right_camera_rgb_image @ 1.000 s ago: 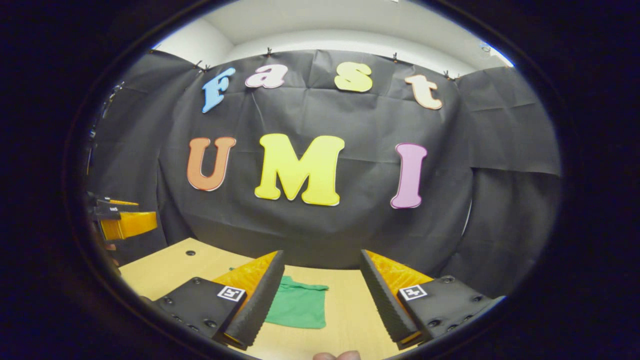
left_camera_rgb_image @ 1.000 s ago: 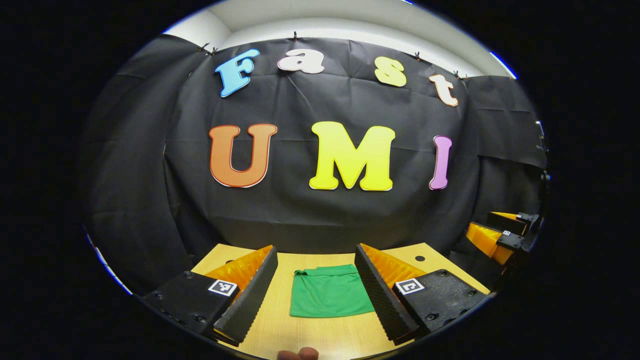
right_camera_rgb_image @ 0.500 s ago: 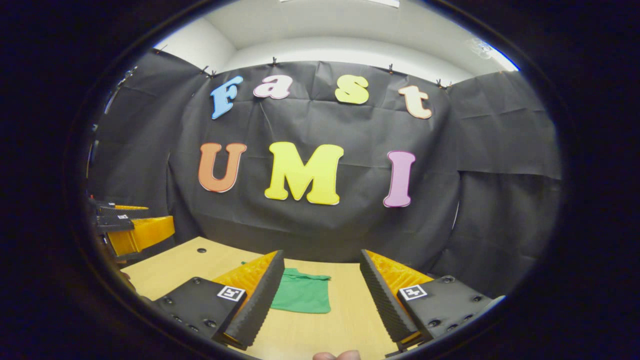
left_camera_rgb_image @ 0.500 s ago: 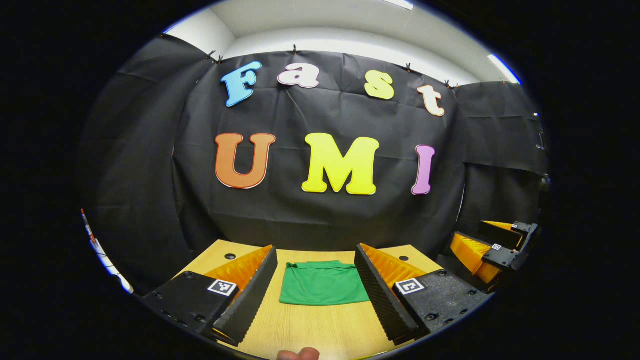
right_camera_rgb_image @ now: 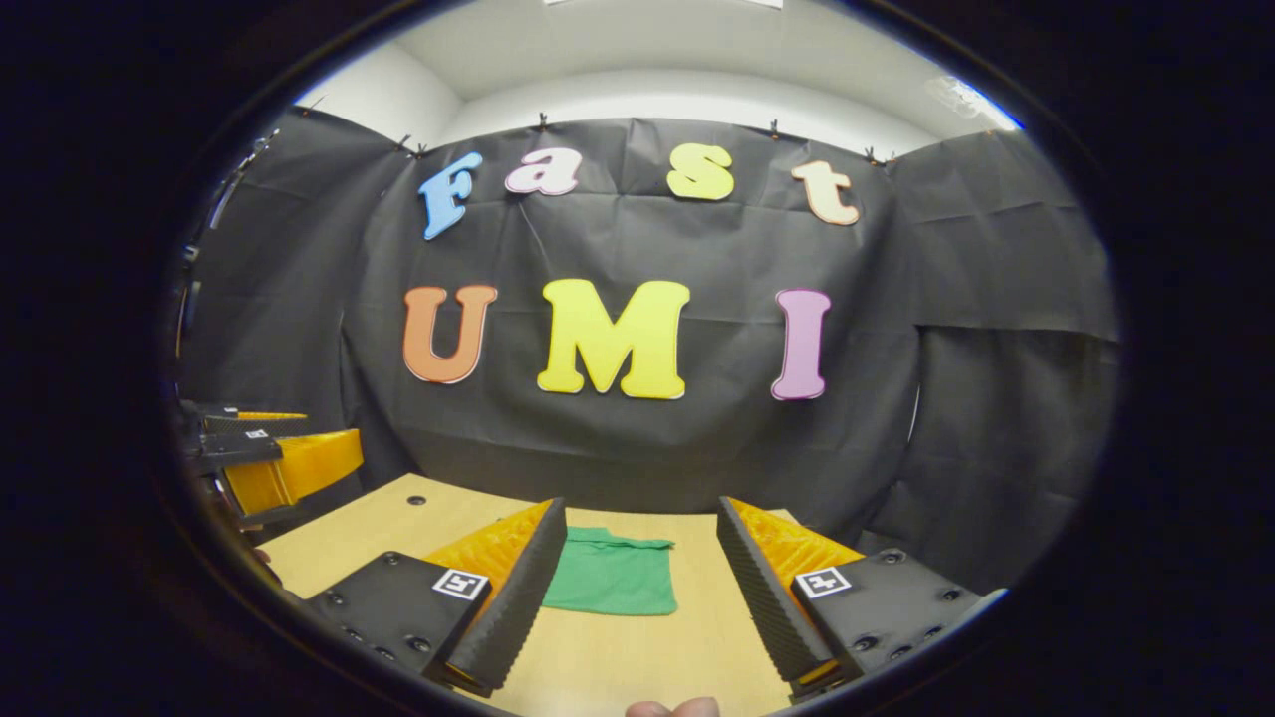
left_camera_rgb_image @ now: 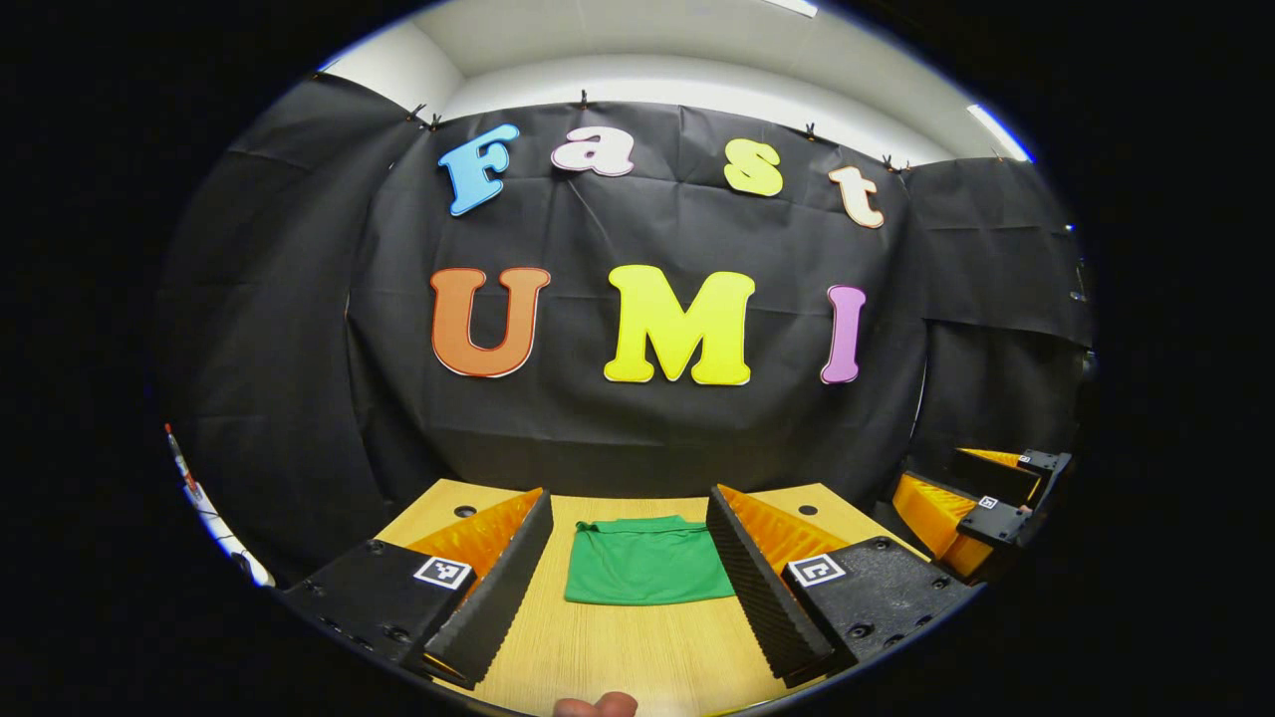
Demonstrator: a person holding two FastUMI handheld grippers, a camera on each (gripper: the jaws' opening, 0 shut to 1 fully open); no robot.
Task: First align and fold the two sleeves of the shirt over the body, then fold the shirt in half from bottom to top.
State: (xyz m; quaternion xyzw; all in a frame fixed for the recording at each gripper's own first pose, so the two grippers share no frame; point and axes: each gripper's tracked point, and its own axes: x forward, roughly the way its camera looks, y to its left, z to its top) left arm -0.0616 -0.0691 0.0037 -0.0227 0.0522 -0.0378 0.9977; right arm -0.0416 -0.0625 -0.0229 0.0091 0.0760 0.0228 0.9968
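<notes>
Flat on the wooden table [left_camera_rgb_image: 637, 657], the folded green shirt [left_camera_rgb_image: 645, 563] lies ahead of the left gripper [left_camera_rgb_image: 630, 518], framed between its widely spread fingers and touching neither. From the right gripper [right_camera_rgb_image: 641, 518], likewise spread and empty, the shirt [right_camera_rgb_image: 613, 578] sits ahead, toward the left finger. Compared with a second ago, both grippers have drawn back slightly and the shirt looks a bit farther off.

Bare bench [left_camera_rgb_image: 637, 647] is lying open between the fingers [left_camera_rgb_image: 493, 597] of the left gripper [left_camera_rgb_image: 630, 593] and the folded green shirt [left_camera_rgb_image: 645, 563] ahead. The right gripper [left_camera_rgb_image: 981, 498] is hanging well off to the side, and the black cloth wall [left_camera_rgb_image: 647, 438] is closing the far edge.
</notes>
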